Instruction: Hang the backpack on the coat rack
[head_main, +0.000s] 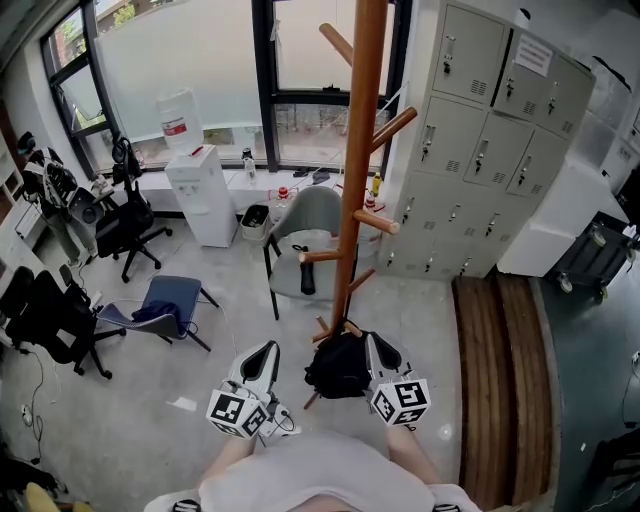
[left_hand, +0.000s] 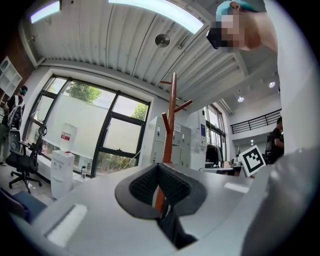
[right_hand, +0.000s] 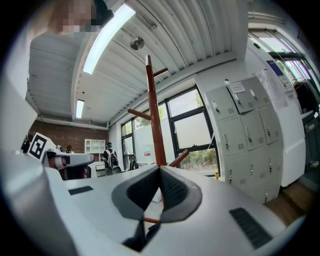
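where gripper views show dark fabric (left_hand: 174, 230), head view shows backpack (head_main: 338, 366).

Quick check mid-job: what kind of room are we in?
Probably an office or lab common area: a bank of grey lockers, a water dispenser, and office chairs near a wooden coat rack.
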